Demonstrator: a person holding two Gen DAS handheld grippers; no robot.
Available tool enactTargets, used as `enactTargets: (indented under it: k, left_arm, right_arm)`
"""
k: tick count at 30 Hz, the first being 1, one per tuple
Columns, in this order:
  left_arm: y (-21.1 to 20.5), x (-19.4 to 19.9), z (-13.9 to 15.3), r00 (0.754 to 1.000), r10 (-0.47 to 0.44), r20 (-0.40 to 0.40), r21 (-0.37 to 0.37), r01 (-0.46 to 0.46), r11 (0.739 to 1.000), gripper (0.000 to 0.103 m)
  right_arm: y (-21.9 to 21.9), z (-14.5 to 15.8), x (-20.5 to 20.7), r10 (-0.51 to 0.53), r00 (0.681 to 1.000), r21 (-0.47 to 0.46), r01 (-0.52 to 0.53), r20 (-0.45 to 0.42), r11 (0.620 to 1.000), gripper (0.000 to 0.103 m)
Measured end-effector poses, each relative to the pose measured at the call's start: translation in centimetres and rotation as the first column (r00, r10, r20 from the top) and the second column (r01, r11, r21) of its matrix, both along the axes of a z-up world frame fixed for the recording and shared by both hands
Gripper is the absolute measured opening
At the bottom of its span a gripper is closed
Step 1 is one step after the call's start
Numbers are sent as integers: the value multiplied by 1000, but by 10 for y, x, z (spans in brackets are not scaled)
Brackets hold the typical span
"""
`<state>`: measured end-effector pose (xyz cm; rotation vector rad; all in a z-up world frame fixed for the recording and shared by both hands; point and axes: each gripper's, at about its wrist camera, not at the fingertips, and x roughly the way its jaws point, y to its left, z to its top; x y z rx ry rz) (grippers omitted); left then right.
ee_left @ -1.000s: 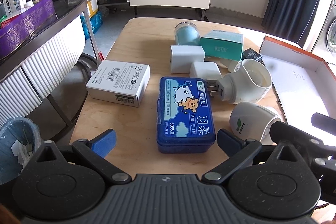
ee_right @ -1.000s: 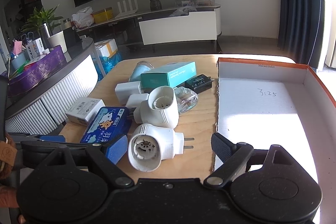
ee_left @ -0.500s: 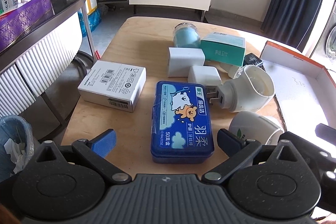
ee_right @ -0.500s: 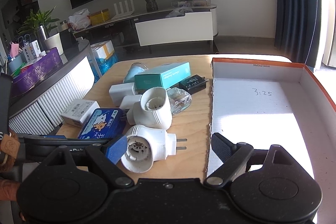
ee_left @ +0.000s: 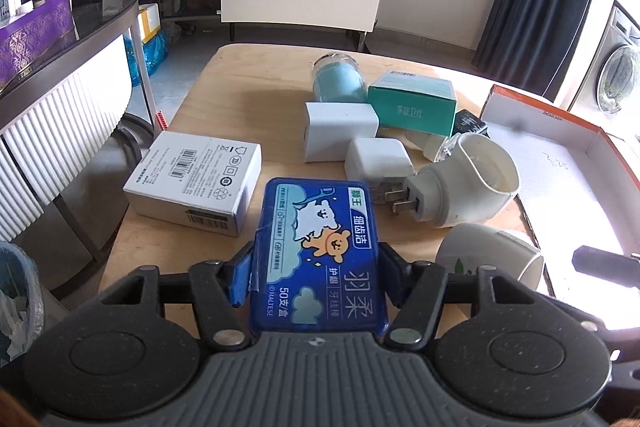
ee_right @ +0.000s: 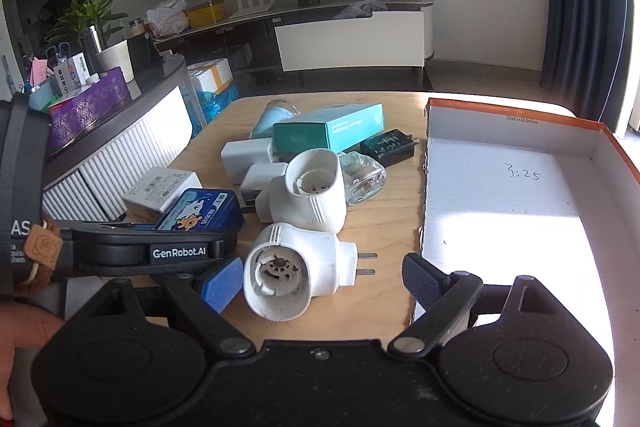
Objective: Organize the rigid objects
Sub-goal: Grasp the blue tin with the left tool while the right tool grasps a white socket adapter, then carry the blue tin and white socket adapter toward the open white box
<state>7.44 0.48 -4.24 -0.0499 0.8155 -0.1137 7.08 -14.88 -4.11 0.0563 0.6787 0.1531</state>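
Observation:
My left gripper (ee_left: 316, 277) is shut on the blue floss-pick box (ee_left: 320, 255), its pads pressed on both long sides; the box also shows in the right wrist view (ee_right: 200, 213). My right gripper (ee_right: 320, 281) is open, its fingers either side of a white plug-in adapter (ee_right: 296, 269) lying on the wooden table (ee_right: 384, 227). A second white adapter (ee_right: 308, 189) lies just behind it. The orange-rimmed white box (ee_right: 516, 187) stands open at the right.
On the table lie a white barcode box (ee_left: 194, 183), two white chargers (ee_left: 340, 135), a teal box (ee_left: 412, 103), a blue jar (ee_left: 338, 81), a black charger (ee_right: 388, 147) and a clear bottle (ee_right: 362, 177). A counter (ee_left: 60, 67) stands left.
My left gripper moved forward over the blue box and shut on its sides. My right gripper came a little closer to the near white adapter and stayed open.

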Motion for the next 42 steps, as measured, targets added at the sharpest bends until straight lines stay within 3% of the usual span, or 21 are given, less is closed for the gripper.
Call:
enactTargets:
  k: [12, 15, 18, 25, 28, 42]
  left_arm:
    - [24, -27, 11, 999, 49, 22, -32, -48, 998, 63]
    - [23, -27, 13, 998, 53, 25, -43, -52, 998, 63]
    - [24, -29, 14, 998, 55, 29, -50, -54, 997, 63]
    - [20, -37, 21, 998, 52, 45, -69, -48, 996, 63]
    - [14, -39, 27, 998, 42, 55, -74, -38, 997, 63]
    - [-15, -45, 49, 996, -11, 94, -75, 18, 997, 63]
  right_arm:
    - [23, -24, 44, -19, 993, -47, 13, -118, 999, 102]
    - [25, -24, 42, -16, 992, -56, 9, -123, 998, 88]
    - [23, -23, 37, -11, 991, -53, 4, -130, 999, 85]
    - [12, 3, 13, -1, 998, -40, -1, -56, 999, 85]
    - [7, 17, 6, -14, 999, -37, 13, -30, 999, 80]
    - [-32, 48, -14, -89, 996, 5, 89, 31, 996, 80]
